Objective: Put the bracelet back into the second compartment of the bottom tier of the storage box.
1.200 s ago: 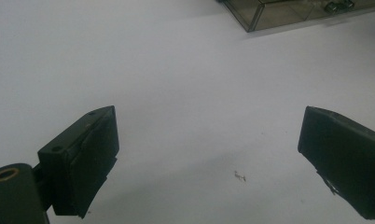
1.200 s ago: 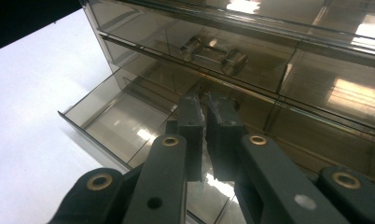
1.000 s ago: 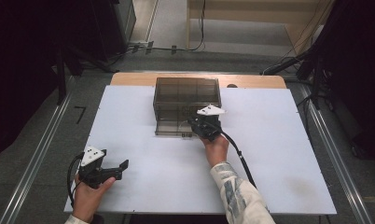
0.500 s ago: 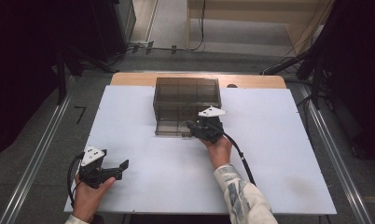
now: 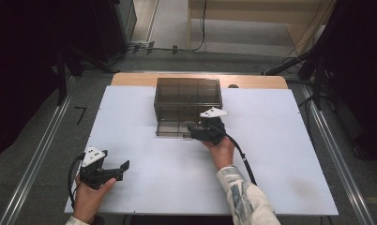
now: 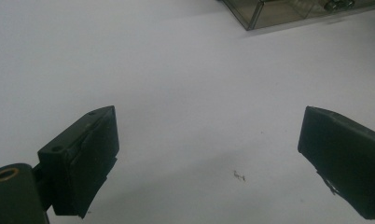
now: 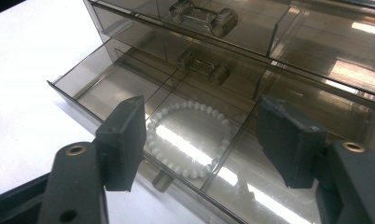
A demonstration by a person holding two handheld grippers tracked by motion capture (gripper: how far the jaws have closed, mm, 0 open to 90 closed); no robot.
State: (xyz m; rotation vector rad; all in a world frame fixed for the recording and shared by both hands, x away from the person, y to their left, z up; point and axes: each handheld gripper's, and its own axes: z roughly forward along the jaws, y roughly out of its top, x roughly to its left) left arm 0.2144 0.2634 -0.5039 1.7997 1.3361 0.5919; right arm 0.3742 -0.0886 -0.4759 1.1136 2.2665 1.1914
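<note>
1 bead bracelet in 1 open drawer; 2 grippers, both open.

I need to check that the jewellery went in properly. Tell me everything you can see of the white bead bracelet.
The white bead bracelet is a closed ring of small, round, glossy white beads that look like pearl or plastic. It lies flat on the floor of one compartment of the pulled-out bottom drawer of the smoky see-through drawer box. Light glares on the drawer floor inside the ring. The right gripper hangs above it, jaws apart after just opening; neither pad touches the beads.
</note>
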